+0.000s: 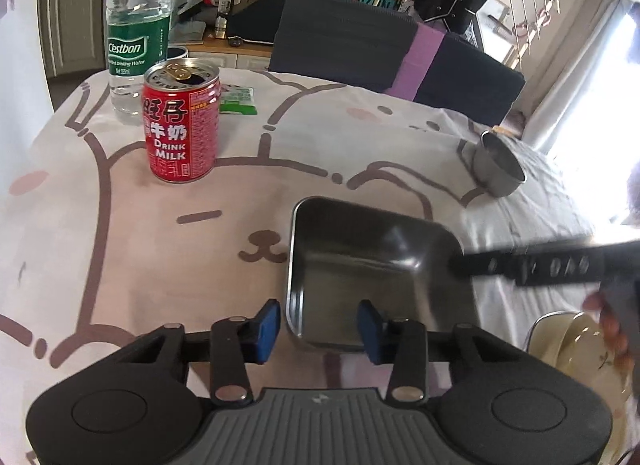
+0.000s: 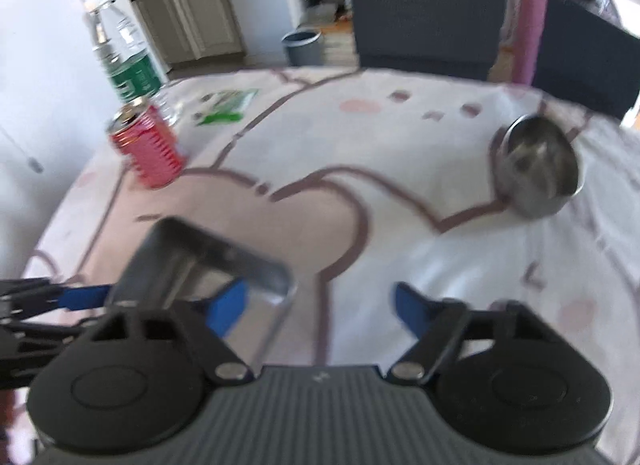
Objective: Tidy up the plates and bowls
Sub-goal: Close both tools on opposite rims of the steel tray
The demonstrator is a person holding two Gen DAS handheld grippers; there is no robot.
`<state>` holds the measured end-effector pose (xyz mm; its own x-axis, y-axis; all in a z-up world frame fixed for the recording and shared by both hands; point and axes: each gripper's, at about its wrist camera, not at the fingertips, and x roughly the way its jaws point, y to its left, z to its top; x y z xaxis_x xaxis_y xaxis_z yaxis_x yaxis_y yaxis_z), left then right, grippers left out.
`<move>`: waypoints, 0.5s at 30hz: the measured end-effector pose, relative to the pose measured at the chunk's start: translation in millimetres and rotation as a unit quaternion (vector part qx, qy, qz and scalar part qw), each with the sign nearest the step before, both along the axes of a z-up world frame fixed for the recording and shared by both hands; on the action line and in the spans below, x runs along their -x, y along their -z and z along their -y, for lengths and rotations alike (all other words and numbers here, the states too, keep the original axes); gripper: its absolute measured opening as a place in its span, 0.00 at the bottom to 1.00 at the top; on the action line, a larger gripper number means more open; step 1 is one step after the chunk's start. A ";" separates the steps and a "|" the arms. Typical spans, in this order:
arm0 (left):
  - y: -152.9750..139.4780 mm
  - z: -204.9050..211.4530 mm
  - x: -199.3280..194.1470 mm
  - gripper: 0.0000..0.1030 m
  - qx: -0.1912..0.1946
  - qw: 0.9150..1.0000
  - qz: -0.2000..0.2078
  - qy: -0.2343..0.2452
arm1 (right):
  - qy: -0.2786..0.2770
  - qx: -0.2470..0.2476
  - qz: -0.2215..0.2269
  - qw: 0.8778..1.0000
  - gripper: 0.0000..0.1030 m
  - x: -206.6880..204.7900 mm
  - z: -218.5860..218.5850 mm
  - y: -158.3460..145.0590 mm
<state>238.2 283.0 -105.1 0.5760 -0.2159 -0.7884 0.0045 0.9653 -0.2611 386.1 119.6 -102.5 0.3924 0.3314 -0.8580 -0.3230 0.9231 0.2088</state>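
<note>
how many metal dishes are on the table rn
2. A square steel tray sits near the table's front edge, between the two open grippers; a round steel bowl lies tipped on its side farther back right. A glass bowl sits at the right edge; more may be hidden.

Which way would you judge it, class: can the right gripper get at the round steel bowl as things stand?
Probably yes. The right gripper is open and holds nothing, and the round steel bowl stands alone ahead to its right. Only bare printed tablecloth lies between them; the square steel tray sits off to the left.
</note>
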 end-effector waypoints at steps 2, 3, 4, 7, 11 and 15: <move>-1.1 0.1 -0.7 0.40 0.006 1.000 -0.004 0.000 | 0.007 -0.020 -0.033 0.999 0.54 2.6 -0.5 5.3; -1.4 -1.0 -0.6 0.39 0.012 1.000 -0.006 0.003 | 0.011 -0.031 -0.047 0.998 0.50 4.1 -0.4 8.8; -1.1 -1.7 -0.3 0.39 0.021 1.000 -0.012 0.008 | 0.016 -0.043 -0.058 0.997 0.45 5.5 -0.3 12.1; -0.9 -0.6 2.9 0.39 0.035 0.999 -0.020 0.029 | 0.032 -0.061 -0.060 0.996 0.21 8.8 0.9 17.5; -1.9 -1.6 0.6 0.39 0.041 0.999 -0.009 0.008 | 0.054 -0.052 -0.029 0.997 0.09 9.0 6.9 15.0; 0.0 -5.4 -6.8 0.20 0.047 0.999 0.003 -0.027 | 0.054 -0.059 -0.024 0.997 0.08 9.8 13.8 11.7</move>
